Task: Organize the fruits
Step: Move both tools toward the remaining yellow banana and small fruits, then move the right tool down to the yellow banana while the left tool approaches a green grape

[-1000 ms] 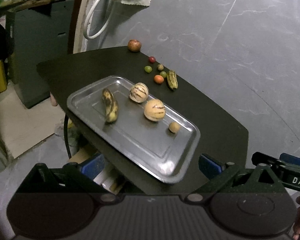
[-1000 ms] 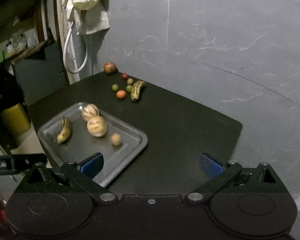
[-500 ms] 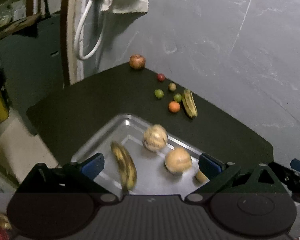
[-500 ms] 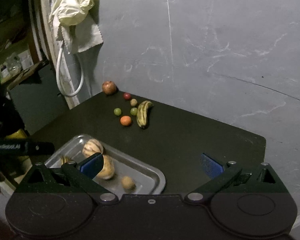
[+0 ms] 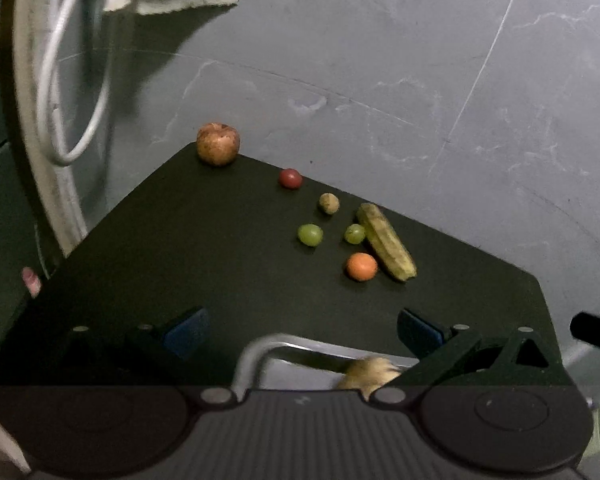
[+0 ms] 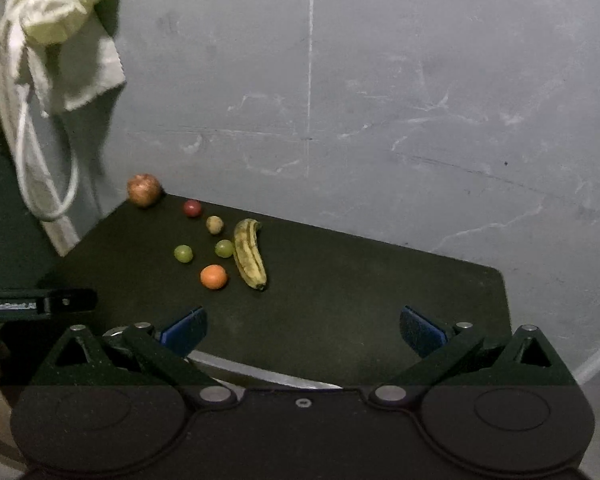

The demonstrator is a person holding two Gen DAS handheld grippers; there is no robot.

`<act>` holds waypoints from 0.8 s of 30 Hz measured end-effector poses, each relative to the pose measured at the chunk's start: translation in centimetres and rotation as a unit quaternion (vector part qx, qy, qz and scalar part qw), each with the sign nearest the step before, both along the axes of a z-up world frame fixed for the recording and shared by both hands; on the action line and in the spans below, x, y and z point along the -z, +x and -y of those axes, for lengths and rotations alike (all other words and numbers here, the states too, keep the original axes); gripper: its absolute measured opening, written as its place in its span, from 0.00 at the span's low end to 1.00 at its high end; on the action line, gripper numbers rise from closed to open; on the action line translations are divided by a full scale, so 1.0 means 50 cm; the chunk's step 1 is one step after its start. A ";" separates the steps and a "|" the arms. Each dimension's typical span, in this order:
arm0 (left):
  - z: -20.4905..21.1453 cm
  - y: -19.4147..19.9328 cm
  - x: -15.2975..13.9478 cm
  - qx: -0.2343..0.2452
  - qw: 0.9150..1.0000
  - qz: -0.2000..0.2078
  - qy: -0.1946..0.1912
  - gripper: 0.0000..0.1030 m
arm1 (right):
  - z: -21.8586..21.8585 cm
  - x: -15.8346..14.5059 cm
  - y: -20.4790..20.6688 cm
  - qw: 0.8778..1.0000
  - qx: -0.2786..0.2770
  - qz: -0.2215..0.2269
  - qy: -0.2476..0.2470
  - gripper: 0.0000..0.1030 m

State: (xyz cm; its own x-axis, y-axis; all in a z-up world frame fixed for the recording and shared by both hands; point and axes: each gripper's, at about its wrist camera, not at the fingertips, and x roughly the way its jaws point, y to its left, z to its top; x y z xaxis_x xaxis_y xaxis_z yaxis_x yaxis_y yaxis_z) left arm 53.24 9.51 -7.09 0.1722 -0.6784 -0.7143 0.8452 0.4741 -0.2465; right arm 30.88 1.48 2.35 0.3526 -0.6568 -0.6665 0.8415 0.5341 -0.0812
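The left claw (image 5: 302,332) hovers over the dark tabletop (image 5: 204,248) with its blue-padded fingers spread wide and nothing between them. Below it, at six o'clock in the left wrist view, the rounded corner of a metal tray (image 5: 252,354) shows, with a blurred pale striped fruit (image 5: 370,372) lying in it at the lower edge.

Reading across the far part of the tabletop from left to right: a brownish apple (image 5: 218,144) sits at the back corner at about eleven o'clock, against the grey wall (image 5: 380,60). Next comes a small red fruit (image 5: 290,178), then a small tan fruit (image 5: 329,203). Nearer the camera lie two green grapes (image 5: 310,235), one of them just beside a spotted banana (image 5: 386,242). A small orange fruit (image 5: 361,266) rests just beside the banana's near end. All of these lie on the bare tabletop, well apart from the tray.

The right claw (image 6: 303,330) is likewise spread apart and empty above the tabletop, with the tray's rim under it at seven o'clock. A pale cloth (image 6: 60,20) and a white cord (image 6: 60,200) hang at ten o'clock.
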 end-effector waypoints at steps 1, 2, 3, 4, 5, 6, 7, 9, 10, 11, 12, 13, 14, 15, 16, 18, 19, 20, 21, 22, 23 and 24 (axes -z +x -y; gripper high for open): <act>0.001 0.020 0.003 0.006 1.000 -0.005 0.002 0.99 | -0.004 -0.005 0.016 1.000 0.003 -0.003 -0.001 0.99; 0.002 0.039 0.006 0.012 1.000 -0.013 0.002 0.99 | -0.009 -0.009 0.030 1.000 0.006 -0.006 -0.003 0.99; 0.002 0.053 0.008 0.016 1.000 -0.019 0.001 0.99 | -0.012 -0.011 0.042 1.000 0.008 -0.011 -0.003 0.99; 0.001 0.067 0.011 0.020 0.999 -0.026 0.001 0.99 | -0.016 -0.011 0.055 1.000 0.013 -0.017 -0.003 0.99; 0.002 0.079 0.016 0.022 0.999 -0.032 0.002 0.99 | -0.018 -0.010 0.065 1.000 0.017 -0.021 -0.002 0.99; 0.002 0.091 0.021 0.024 0.999 -0.039 0.005 0.99 | -0.022 -0.009 0.072 1.000 0.022 -0.022 -0.001 0.99; 0.002 0.100 0.025 0.026 0.999 -0.045 0.007 0.99 | -0.026 -0.009 0.079 0.999 0.027 -0.023 -0.002 0.99; 0.005 0.115 0.031 0.035 0.998 -0.052 0.007 0.99 | -0.032 -0.006 0.090 0.999 0.036 -0.024 -0.002 0.99; 0.007 0.121 0.034 0.040 0.998 -0.052 0.008 0.99 | -0.034 -0.005 0.095 0.999 0.040 -0.025 -0.001 0.99; 0.010 0.129 0.036 0.044 0.998 -0.052 0.008 0.99 | -0.037 -0.002 0.101 0.999 0.043 -0.027 -0.002 0.99; 0.011 0.135 0.037 0.048 0.997 -0.053 0.008 0.99 | -0.039 0.000 0.106 0.999 0.046 -0.027 -0.003 0.99; 0.013 0.140 0.040 0.052 0.997 -0.055 0.007 0.99 | -0.039 0.004 0.112 0.998 0.048 -0.028 -0.003 0.99; 0.016 0.146 0.043 0.056 0.997 -0.056 0.007 0.99 | -0.041 0.006 0.114 0.998 0.052 -0.028 -0.003 0.99; 0.018 0.152 0.045 0.059 0.997 -0.055 0.007 0.99 | -0.041 0.008 0.117 0.998 0.056 -0.028 -0.002 0.99; 0.022 0.156 0.048 0.062 0.997 -0.054 0.009 0.99 | -0.040 0.011 0.120 0.998 0.060 -0.028 0.000 0.99; 0.033 0.166 0.053 0.068 0.996 -0.052 0.012 0.99 | -0.036 0.019 0.125 0.997 0.069 -0.029 0.004 0.99; 0.039 0.170 0.055 0.072 0.996 -0.052 0.013 0.99 | -0.034 0.023 0.127 0.997 0.072 -0.029 0.007 0.99; 0.044 0.173 0.056 0.075 0.996 -0.050 0.015 0.99 | -0.031 0.026 0.128 0.997 0.075 -0.031 0.009 0.99; 0.051 0.176 0.058 0.078 0.996 -0.048 0.016 0.99 | -0.030 0.030 0.129 0.996 0.077 -0.033 0.011 0.99; 0.057 0.179 0.059 0.082 0.995 -0.046 0.017 0.99 | -0.026 0.034 0.130 0.996 0.079 -0.037 0.014 0.99; 0.061 0.181 0.060 0.084 0.995 -0.045 0.016 0.99 | -0.023 0.038 0.131 0.996 0.080 -0.041 0.017 0.99; 0.067 0.184 0.062 0.087 0.995 -0.045 0.016 0.99 | -0.018 0.043 0.131 0.995 0.081 -0.045 0.021 0.99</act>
State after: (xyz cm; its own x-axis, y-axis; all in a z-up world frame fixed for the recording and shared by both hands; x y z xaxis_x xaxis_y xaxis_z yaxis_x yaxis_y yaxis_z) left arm 62.43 6.17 -10.20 -0.0112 -0.6696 -0.7427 0.8900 0.3319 -0.3126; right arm 37.44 2.36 0.21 0.1817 -0.6714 -0.7185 0.9071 0.3966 -0.1412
